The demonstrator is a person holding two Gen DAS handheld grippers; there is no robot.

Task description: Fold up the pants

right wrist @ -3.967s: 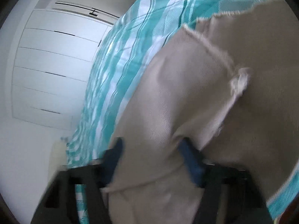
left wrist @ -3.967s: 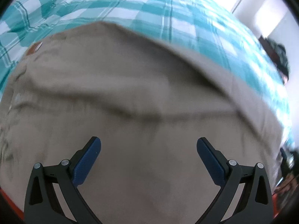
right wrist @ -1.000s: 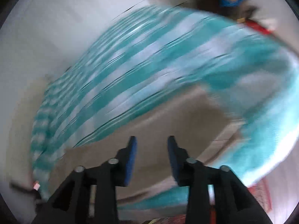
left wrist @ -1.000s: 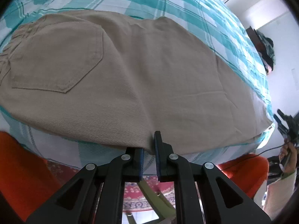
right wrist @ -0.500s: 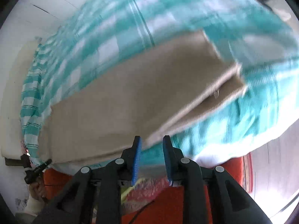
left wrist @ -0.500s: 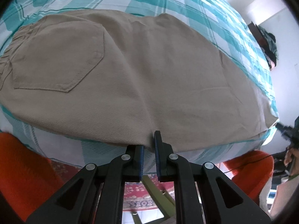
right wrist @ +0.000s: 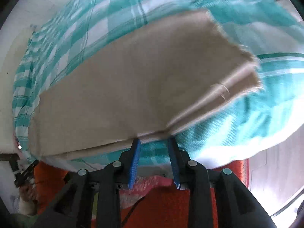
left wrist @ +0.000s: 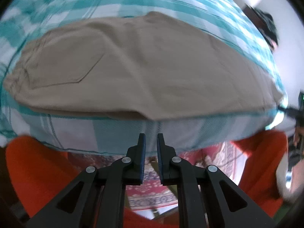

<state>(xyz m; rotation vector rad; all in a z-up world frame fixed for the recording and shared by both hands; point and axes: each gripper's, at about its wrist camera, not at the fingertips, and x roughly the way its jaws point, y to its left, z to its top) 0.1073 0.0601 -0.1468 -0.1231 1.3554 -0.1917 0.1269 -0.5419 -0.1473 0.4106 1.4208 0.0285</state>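
Note:
Beige pants (left wrist: 152, 72) lie flat on a teal checked bedsheet (left wrist: 114, 9), folded lengthwise, with the back pocket (left wrist: 62, 62) at the left. My left gripper (left wrist: 151, 138) hovers off the bed's near edge, short of the pants. Its jaws are opening by a narrow gap with nothing between them. In the right wrist view the pants' leg (right wrist: 133, 87) ends in a frayed hem (right wrist: 247, 70) at the right. My right gripper (right wrist: 153, 140) has its tips at the leg's near folded edge. Its jaws are opening and the pads press on nothing.
Orange cloth (left wrist: 38, 171) and a red patterned rug (left wrist: 150, 190) lie below the bed's edge. A hand with the other gripper (left wrist: 298, 117) shows at the far right. A dark object (left wrist: 266, 26) sits beyond the bed. A white wall (right wrist: 17, 30) stands at the upper left.
My left gripper let go of the pants' near edge and drew back from it. My right gripper came down to the leg's near edge and its jaws widened a little.

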